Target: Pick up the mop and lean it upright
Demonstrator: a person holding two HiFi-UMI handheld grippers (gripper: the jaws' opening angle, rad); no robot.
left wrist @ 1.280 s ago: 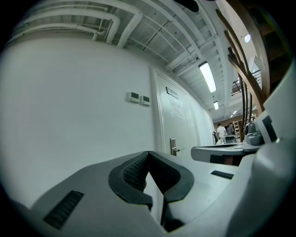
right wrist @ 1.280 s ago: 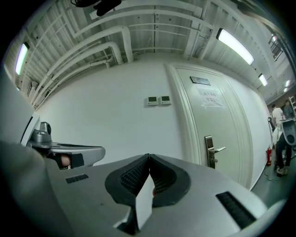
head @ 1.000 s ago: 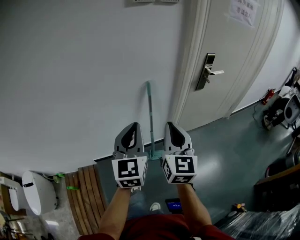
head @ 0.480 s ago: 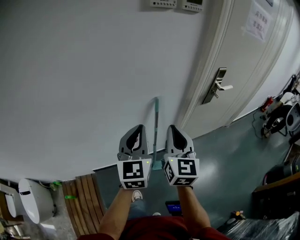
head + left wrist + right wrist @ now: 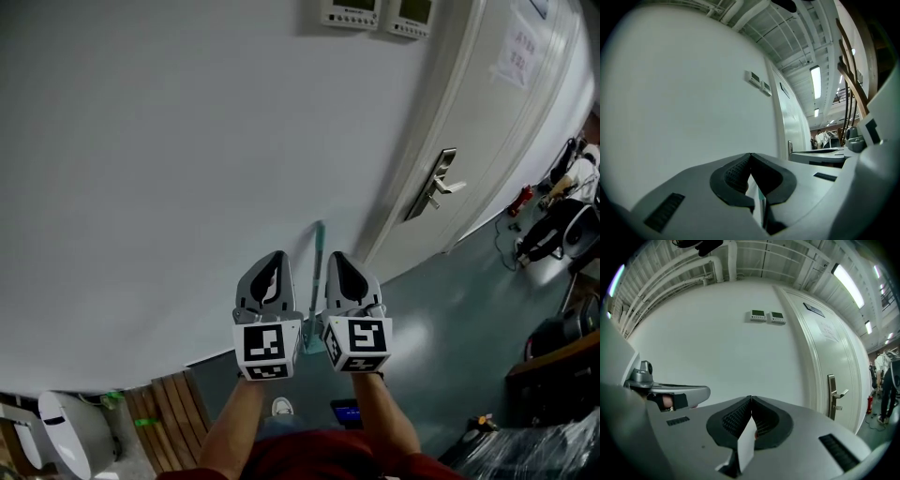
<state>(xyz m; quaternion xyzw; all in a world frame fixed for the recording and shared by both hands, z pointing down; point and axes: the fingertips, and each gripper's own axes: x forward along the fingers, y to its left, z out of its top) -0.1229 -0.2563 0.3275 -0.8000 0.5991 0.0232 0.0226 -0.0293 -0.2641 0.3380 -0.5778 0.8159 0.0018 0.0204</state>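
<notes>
Mop point(image 5: 317, 272): leaning upright on the wall point(image 5: 169, 169), just left of the door point(image 5: 487, 122); the wall is propping it.
Left tongs point(image 5: 274, 258): hovering clenched, gripping nothing.
Right tongs point(image 5: 339, 258): hovering clenched, gripping nothing, nearer the door.

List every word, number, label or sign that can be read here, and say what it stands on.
No text is legible.
Paper notice on the door: print too blurred to read.
Two wall panels: displays too small to read.
Dark plate above the door: illegible.
</notes>
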